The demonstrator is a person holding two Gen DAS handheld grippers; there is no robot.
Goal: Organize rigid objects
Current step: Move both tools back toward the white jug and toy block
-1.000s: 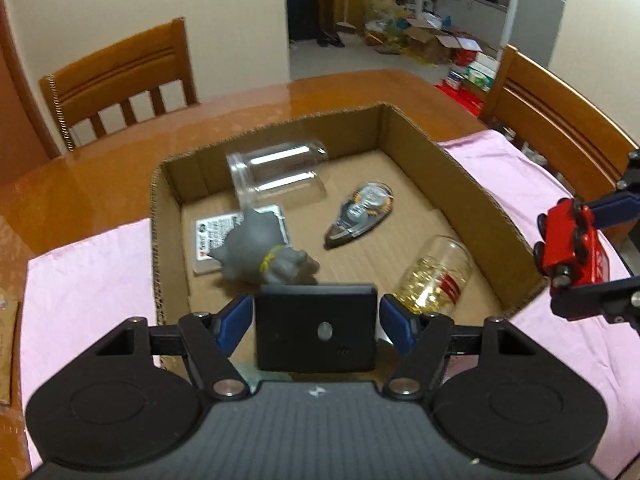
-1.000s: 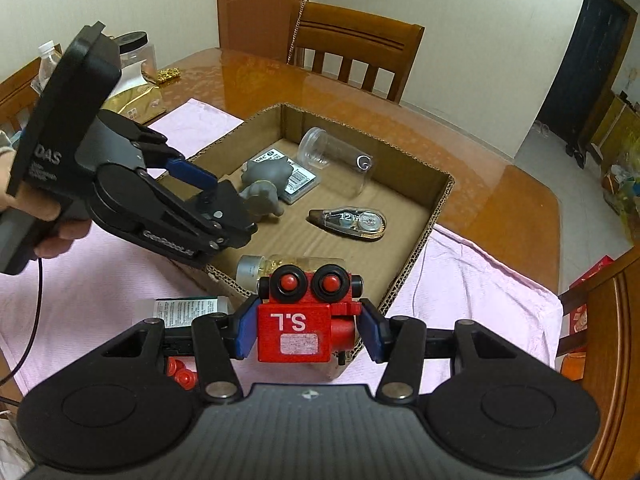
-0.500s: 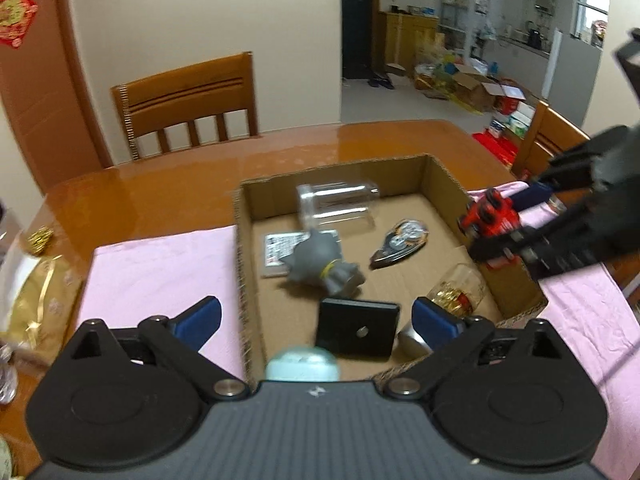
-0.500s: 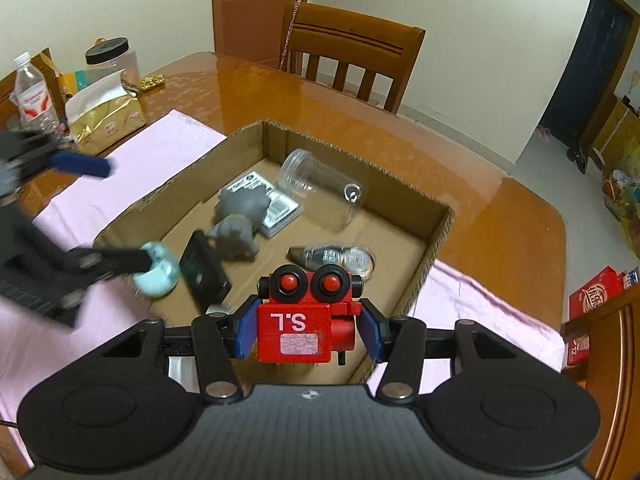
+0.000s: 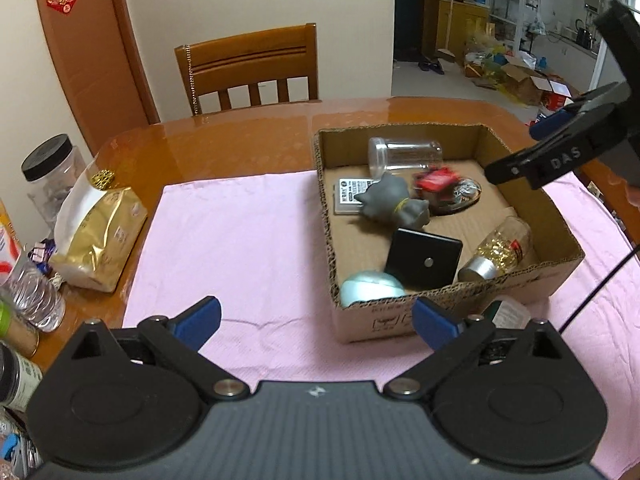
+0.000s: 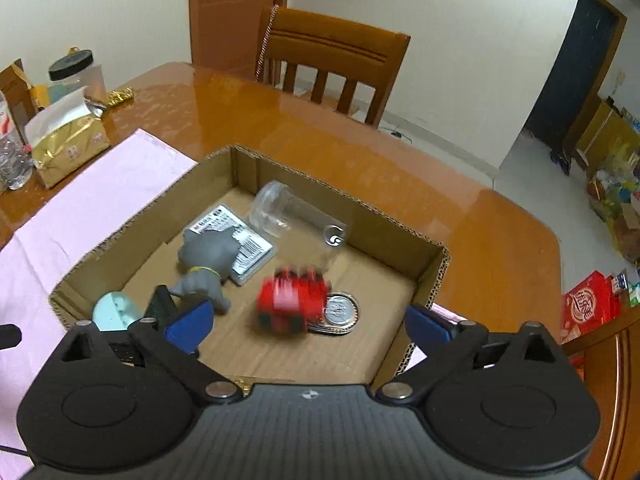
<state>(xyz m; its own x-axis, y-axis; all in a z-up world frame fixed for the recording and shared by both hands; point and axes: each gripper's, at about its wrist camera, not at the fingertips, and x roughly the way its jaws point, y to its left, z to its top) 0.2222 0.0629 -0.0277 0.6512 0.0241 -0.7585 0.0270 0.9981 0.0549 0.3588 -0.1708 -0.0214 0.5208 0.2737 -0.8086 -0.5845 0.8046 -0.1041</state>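
Note:
An open cardboard box [image 5: 532,208] [image 6: 428,276] sits on a pink cloth. A red toy car [image 6: 290,300] [image 5: 434,180], blurred by motion, is in the box over a tape dispenser [image 6: 340,310]. Also inside are a grey cat figure [image 5: 394,202] [image 6: 208,258], a clear jar [image 5: 404,154], a black square block [image 5: 424,258], a pale blue ball [image 5: 372,288], a gold-filled bottle [image 5: 498,250] and a labelled flat case [image 5: 348,196]. My right gripper [image 6: 308,322] is open and empty above the box; it also shows in the left wrist view [image 5: 560,156]. My left gripper [image 5: 316,322] is open and empty, before the box.
A gold bag [image 5: 100,232], a black-lidded jar [image 5: 52,176] and bottles [image 5: 32,292] stand at the table's left edge. A small white bottle [image 5: 508,312] lies in front of the box. Wooden chairs [image 5: 250,68] stand behind the table.
My right gripper opened and let go of the red car, which is now in the box. My left gripper, which released the black block earlier, pulled back and left from the box.

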